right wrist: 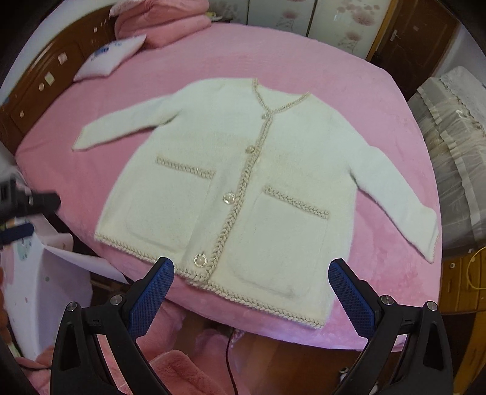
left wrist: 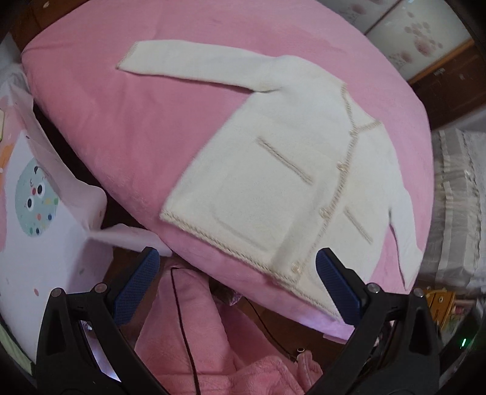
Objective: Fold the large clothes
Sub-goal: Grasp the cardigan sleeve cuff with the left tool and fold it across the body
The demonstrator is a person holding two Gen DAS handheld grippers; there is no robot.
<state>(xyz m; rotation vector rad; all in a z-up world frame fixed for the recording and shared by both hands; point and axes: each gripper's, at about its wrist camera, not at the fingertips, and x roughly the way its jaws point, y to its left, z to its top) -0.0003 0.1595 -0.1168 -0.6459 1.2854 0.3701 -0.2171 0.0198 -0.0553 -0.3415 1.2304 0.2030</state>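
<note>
A cream fluffy cardigan (right wrist: 243, 170) with braided trim, two pockets and pearl buttons lies flat and face up on the pink bed (right wrist: 91, 158), both sleeves spread out. In the left wrist view the same cardigan (left wrist: 273, 170) lies ahead and to the right, its left sleeve stretching toward the far left. My left gripper (left wrist: 237, 273) hangs open over the bed's near edge, just short of the hem. My right gripper (right wrist: 252, 282) is open too, above the hem near the bottom button (right wrist: 200, 260). Neither holds anything.
A white pillow (right wrist: 111, 57) and folded pink blanket (right wrist: 164, 21) lie at the headboard (right wrist: 36, 79). A white cartoon-print sheet (left wrist: 39, 194) hangs at the left. Pink fleece (left wrist: 227, 358) and a black cable (left wrist: 182, 319) are below the bed edge. A covered cabinet (right wrist: 449, 145) stands right.
</note>
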